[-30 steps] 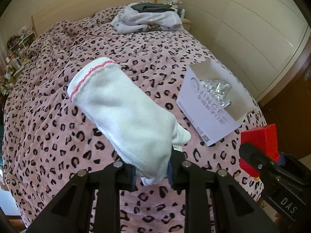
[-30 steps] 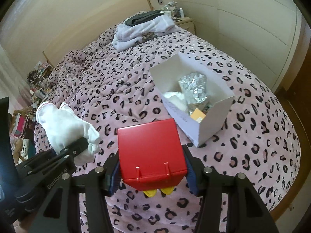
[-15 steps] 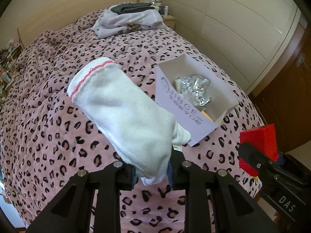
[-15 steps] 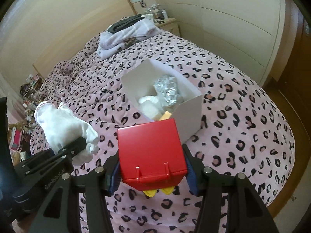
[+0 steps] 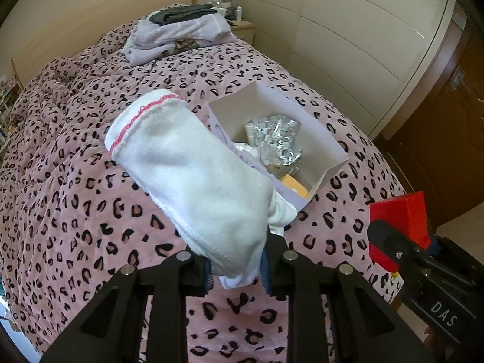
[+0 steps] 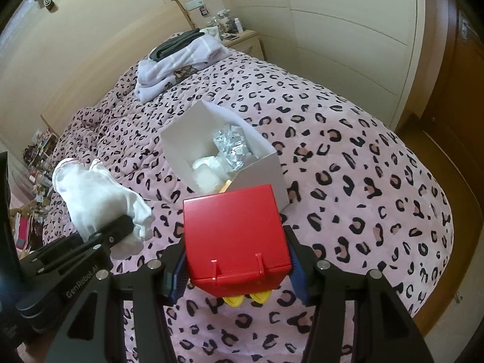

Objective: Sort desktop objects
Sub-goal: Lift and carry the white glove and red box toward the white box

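My left gripper [image 5: 236, 269] is shut on a white cloth with a pink-stitched hem [image 5: 187, 175], held above the bed; the cloth also shows in the right wrist view [image 6: 96, 199]. My right gripper [image 6: 237, 267] is shut on a red toy bin with yellow wheels [image 6: 236, 242], seen at the right edge of the left wrist view [image 5: 399, 220]. An open white cardboard box [image 5: 326, 142] sits on the bed ahead of both grippers; in the right wrist view the box [image 6: 263, 172] holds crumpled silver foil [image 6: 231, 143], white items and a yellow piece.
The bed has a pink leopard-print cover [image 5: 75, 187]. Folded lilac and dark clothes [image 5: 178, 33] lie at its far end. A nightstand with small bottles [image 6: 239, 37] stands beyond. A cream wardrobe wall [image 5: 363, 45] and wooden door lie to the right.
Both grippers have swung so the white box sits closer and more central ahead. The cloth and the red bin stay gripped as before.
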Demonstrator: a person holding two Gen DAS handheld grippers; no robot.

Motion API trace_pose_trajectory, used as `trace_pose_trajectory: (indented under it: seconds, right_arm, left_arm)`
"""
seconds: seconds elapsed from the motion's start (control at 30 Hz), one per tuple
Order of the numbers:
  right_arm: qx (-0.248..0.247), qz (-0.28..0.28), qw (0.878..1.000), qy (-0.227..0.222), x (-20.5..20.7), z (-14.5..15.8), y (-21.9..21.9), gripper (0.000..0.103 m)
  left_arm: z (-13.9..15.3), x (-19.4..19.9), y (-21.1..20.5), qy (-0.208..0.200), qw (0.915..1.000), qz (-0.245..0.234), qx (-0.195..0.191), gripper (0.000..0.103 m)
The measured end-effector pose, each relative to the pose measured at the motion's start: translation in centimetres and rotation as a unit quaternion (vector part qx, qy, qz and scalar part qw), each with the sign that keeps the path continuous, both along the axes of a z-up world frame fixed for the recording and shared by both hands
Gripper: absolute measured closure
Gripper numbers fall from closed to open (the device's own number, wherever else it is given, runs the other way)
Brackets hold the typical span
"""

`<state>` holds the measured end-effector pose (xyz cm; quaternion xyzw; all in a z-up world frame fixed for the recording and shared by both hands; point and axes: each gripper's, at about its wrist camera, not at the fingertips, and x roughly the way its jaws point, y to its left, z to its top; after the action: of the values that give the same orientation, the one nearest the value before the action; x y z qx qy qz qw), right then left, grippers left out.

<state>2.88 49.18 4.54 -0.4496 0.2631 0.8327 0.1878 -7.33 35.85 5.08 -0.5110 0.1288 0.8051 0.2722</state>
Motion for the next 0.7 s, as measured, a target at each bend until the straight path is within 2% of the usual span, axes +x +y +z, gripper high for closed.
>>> trace_pose_trajectory:
  seconds: [0.7]
  right_arm:
    - [0.01,-0.029,0.999,-0.008,-1.0,-0.7,3.3,0.048]
  left_arm:
    - [-0.7,-1.4,5.3,-0.004,0.9981,-0.058,0.02,0.079]
